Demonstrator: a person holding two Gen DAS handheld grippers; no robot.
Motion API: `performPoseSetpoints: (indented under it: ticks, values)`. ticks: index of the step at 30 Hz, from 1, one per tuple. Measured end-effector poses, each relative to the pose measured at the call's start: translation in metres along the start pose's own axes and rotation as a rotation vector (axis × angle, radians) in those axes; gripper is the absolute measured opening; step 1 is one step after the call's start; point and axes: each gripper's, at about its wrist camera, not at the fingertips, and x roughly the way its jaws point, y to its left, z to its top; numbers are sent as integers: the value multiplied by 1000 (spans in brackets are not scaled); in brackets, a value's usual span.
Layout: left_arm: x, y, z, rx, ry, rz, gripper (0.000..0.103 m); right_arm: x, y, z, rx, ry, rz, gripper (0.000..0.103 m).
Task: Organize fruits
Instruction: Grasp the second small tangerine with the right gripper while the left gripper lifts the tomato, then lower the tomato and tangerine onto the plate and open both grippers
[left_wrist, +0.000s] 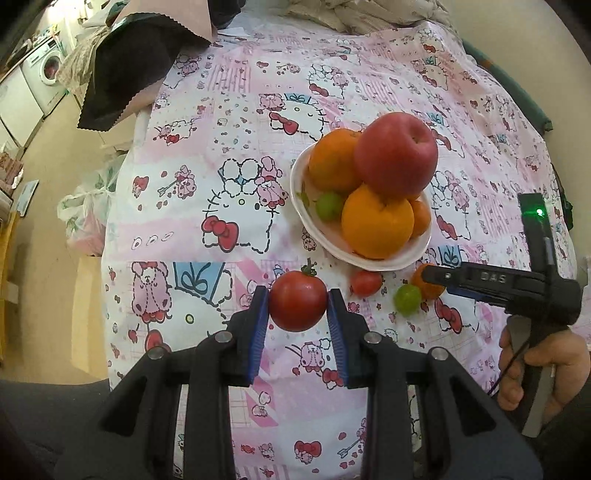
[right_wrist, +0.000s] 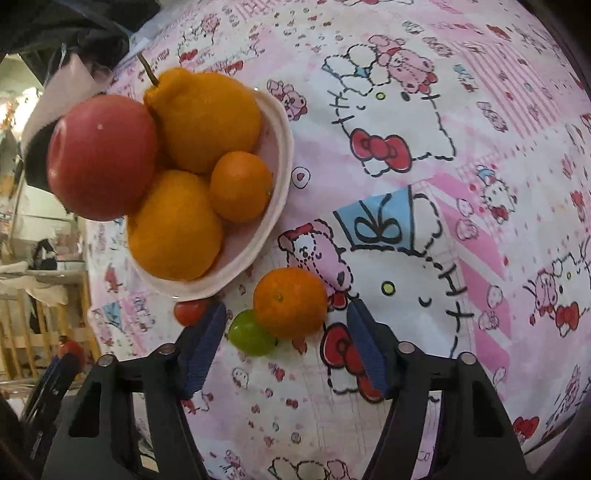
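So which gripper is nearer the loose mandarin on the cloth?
Right. The right gripper is open, its fingers flanking the mandarin; the left gripper holds a tomato farther off.

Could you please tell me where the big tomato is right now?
In the left wrist view, the big tomato sits low and central, clamped between the left gripper's fingers, just before the bowl.

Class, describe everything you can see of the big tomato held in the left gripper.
The tomato is round, deep red, smooth and slightly glossy, with a small dried green stem on top. It sits upright, clamped at its two sides by the blue pads of the left gripper, over the pink patterned cloth, in front of the fruit bowl.
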Motion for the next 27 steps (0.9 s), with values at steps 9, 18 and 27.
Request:
performPoseSetpoints:
  ticks: [9,18,27]
  values:
    - [7,1,2,-17,13,0,28,-18,-3,-3,-15,-52,34,45]
    - [26,2,10,-51,46,-48,28,-73,5,-10,-18,-169,171,45]
    - [67,-12,37,-1,78,-60,28,-97,9,-5,-8,-220,255,45]
